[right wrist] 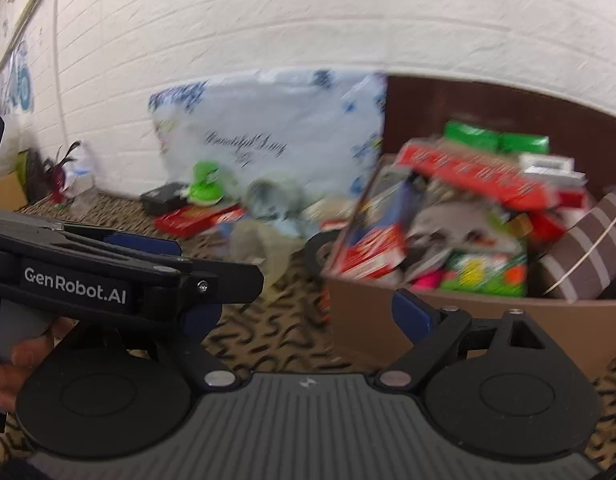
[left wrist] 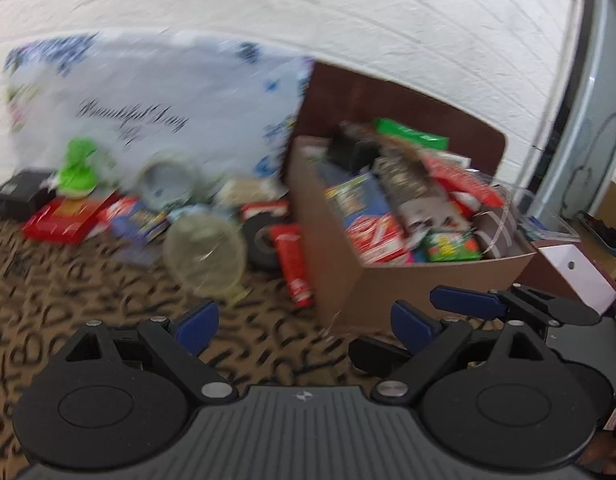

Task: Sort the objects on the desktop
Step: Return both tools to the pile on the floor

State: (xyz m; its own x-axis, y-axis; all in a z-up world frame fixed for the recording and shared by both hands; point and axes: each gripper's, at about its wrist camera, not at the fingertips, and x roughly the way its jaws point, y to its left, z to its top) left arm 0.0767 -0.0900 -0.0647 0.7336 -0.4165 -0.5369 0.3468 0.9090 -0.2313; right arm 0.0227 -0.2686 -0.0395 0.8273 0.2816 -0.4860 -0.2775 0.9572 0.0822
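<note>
Both the left gripper (left wrist: 304,322) and right gripper (right wrist: 306,312) are spread and empty, approaching the loose clutter left of the cardboard box (left wrist: 388,280); next comes choosing one item.

We held the right tongs (right wrist: 308,312) wide apart with nothing between them, over the patterned bench (right wrist: 276,336). Our left tongs (right wrist: 212,276) crossed in from the left, a hand (right wrist: 8,372) gripping their handle. Ahead to the right stood a cardboard box (right wrist: 388,320) heaped with packets, a green one (right wrist: 486,272) near its front. Farther back a red box (right wrist: 188,218), a green toy (right wrist: 206,186) and a black box (right wrist: 164,198) lay before a white bag (right wrist: 268,132) against the brick wall (right wrist: 308,20). The picture was blurred.
</note>
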